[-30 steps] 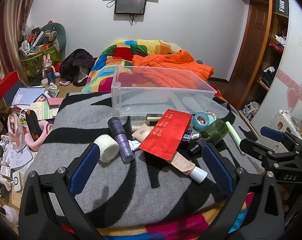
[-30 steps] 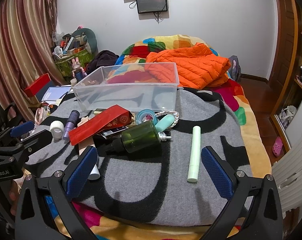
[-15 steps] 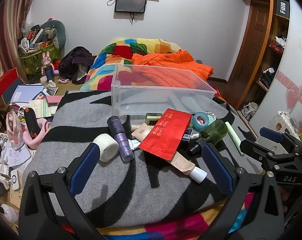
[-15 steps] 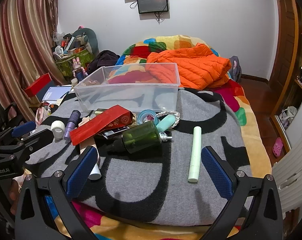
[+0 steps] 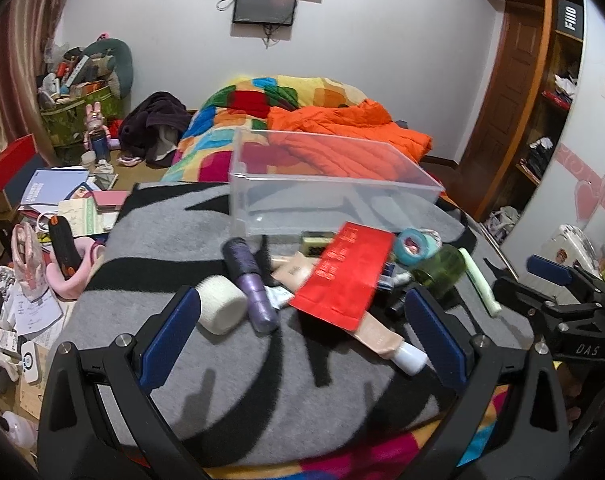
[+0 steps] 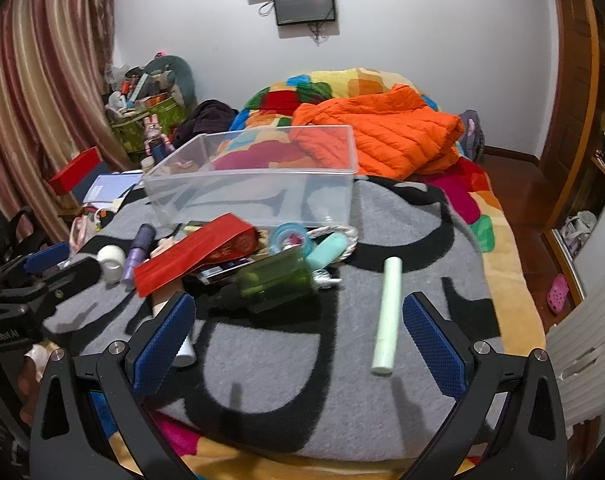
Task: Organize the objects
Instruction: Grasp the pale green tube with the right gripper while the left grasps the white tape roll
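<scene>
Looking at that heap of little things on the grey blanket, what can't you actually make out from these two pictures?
- Items under the red packet: covered, both views.
- Green bottle: motion-blurred in both views; label unreadable.
- Beige tube: upper part hidden beneath the packet; the right view's finger blocks its cap.
- Clear bin: looks empty, but see-through walls confuse.

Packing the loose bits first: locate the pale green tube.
In the right wrist view, the pale green tube lies alone on the grey blanket, right of the green bottle.
</scene>
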Demonstrator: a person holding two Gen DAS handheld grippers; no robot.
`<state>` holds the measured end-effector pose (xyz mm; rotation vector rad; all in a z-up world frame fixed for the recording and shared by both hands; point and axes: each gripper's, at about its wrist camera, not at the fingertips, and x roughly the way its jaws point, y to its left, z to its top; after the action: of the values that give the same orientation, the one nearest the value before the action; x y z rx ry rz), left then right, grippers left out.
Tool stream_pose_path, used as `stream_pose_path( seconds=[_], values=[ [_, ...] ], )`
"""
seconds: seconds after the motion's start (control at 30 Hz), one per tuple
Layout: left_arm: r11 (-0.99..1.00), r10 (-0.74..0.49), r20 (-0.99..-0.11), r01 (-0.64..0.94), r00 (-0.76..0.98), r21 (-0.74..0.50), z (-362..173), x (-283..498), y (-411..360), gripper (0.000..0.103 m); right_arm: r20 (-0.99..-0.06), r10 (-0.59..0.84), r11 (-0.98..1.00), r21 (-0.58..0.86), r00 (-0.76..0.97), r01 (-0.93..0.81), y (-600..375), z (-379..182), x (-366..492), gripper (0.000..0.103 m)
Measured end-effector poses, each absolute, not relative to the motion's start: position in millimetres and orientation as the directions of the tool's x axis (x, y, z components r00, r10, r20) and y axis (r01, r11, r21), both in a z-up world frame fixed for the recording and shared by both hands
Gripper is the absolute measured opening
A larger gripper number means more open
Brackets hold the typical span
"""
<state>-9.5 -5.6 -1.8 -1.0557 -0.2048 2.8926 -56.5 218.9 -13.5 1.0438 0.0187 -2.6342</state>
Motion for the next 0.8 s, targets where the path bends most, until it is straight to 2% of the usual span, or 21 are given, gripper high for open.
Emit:
stream_pose_path(
  seconds=[0.07, 0.17, 0.3, 0.5, 0.57, 0.7, 0.8],
  values=[
    [-0.99, 0.073, -0.635, 0.021, -0.769, -0.14, -1.4, -12.6, -14.3, 0.102, -0.669, -0.253, -0.961, 0.092, -0.699, 0.259, 225.1, -13.6, -61.8, 0.103],
    [-0.989, 0.052, -0.649, 0.051, -0.759, -0.139, -3.2, -18.3, -26.4, 0.088, -0.674, -0.221, -0.971, 0.081, -0.705, 0.227, 233.2, -15.4, -69.9, 0.102],
    [-0.987, 0.013, -0.665, 0.096, -0.746, -0.127, -9.7, -25.4, -39.2, 0.084, -0.685, -0.187, -0.979, 0.07, -0.704, 0.193, 242.5, -20.4, -79.8, 0.095],
    [-0.977, 0.008, -0.717, 0.148, -0.697, -0.154, -32.3, -37.6, -60.5, 0.07, -0.719, -0.159, -0.986, 0.077, -0.677, 0.15, 254.4, -34.5, -92.9, 0.077],
    [-0.971, 0.026, -0.736, 0.158, -0.677, -0.18, -40.8, -41.8, -66.4, 0.064, -0.734, -0.151, -0.988, 0.084, -0.662, 0.132, 258.5, -42.1, -98.6, 0.068],
    [-0.961, 0.059, -0.746, 0.164, -0.663, -0.221, -49.4, -47.5, -69.8, 0.061, -0.765, -0.143, -0.989, 0.097, -0.628, 0.108, 264.5, -57.2, -108.0, 0.05],
    [-0.96, 0.066, -0.741, 0.159, -0.669, -0.229, -49.7, -49.0, -67.4, 0.054, -0.785, -0.149, -0.989, 0.108, -0.601, 0.104, 266.6, -68.5, -112.6, 0.038]
  ],
)
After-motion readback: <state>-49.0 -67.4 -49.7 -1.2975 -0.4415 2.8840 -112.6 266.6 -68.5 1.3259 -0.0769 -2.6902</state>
